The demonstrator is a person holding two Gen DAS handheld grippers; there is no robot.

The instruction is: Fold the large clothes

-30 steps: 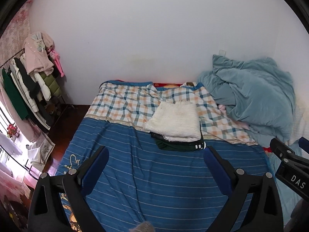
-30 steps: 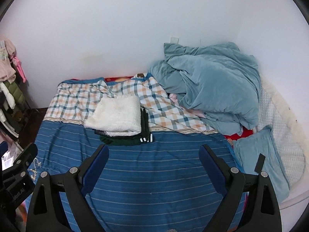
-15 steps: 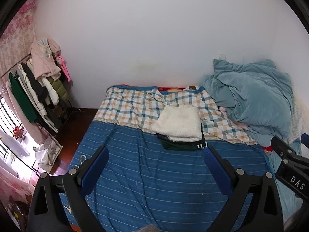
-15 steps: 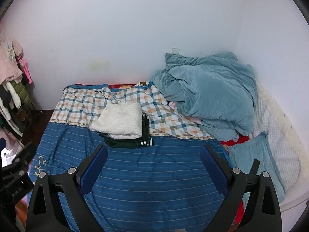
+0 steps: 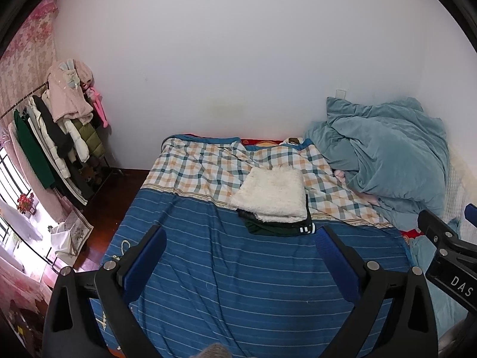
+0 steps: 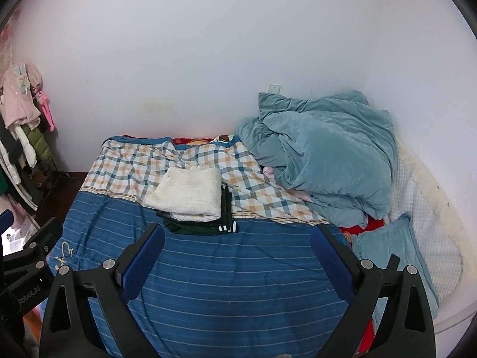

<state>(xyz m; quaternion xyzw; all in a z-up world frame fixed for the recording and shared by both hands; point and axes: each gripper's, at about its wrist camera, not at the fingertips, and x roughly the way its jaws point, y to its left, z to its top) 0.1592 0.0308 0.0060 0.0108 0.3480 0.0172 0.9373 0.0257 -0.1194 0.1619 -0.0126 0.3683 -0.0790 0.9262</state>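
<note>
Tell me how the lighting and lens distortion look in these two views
Left wrist view: a window at the left edge is blown out white, and the bed is evenly lit; fisheye bends the wall lines, corners black. Right wrist view: soft even light, no glare, the quilt sharp; same curved edges.

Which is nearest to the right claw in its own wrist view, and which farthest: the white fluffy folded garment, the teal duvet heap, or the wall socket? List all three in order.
1. White garment: mid-bed, ahead and left of the right claw, stacked on a dark garment.
2. Duvet: piled further back on the right.
3. Socket: on the far wall, above the duvet.
</note>
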